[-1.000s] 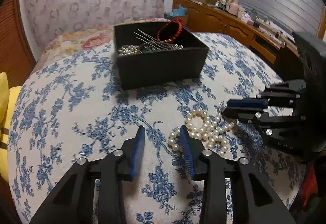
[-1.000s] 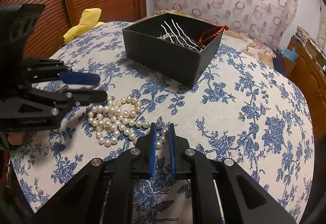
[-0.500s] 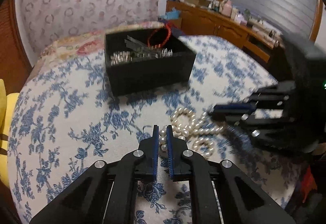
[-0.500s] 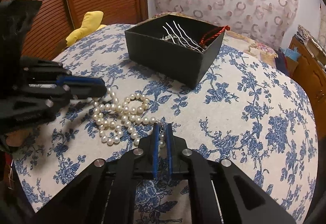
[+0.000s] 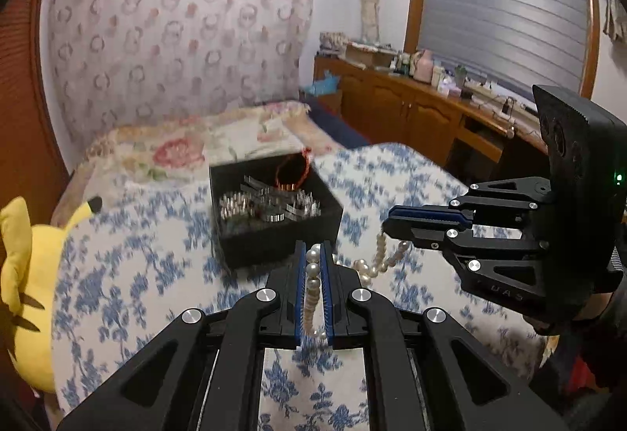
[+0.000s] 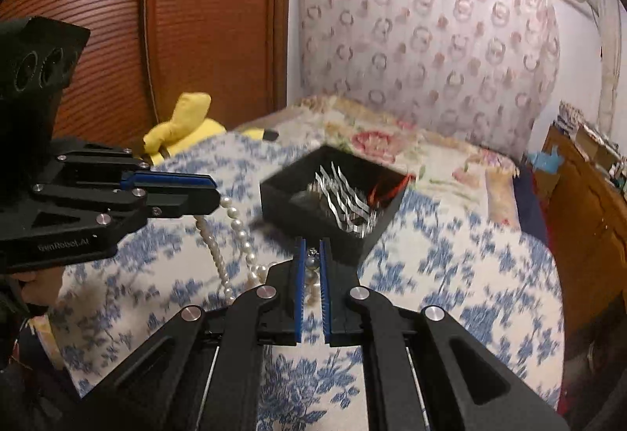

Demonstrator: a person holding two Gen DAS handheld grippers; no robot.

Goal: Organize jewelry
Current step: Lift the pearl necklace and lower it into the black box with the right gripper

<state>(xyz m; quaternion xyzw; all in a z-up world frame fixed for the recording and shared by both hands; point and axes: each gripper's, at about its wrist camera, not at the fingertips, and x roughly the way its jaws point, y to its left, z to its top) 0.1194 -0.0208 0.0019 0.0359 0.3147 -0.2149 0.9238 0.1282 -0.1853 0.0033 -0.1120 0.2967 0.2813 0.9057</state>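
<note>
Pearls hang in the air just in front of the black box, strung between the two tongs and lifted clear of the bed. Left tongs are closed to a narrow gap on one end of the strand, beads stacked in a line between the blue pads. Right tongs are likewise pinched nearly shut on the other end, gripping a few beads beside a small metal clasp. Between the two grips the strand sags in a loose double loop, nearer than the box and not touching it. Inside the box lie silver hairpins and a red bracelet leaning against its far wall. Box and bed are blurred by motion in both views. A yellow plush sits at the bed's edge, left of the box, and a wooden cabinet stands well beyond the box to its right.
</note>
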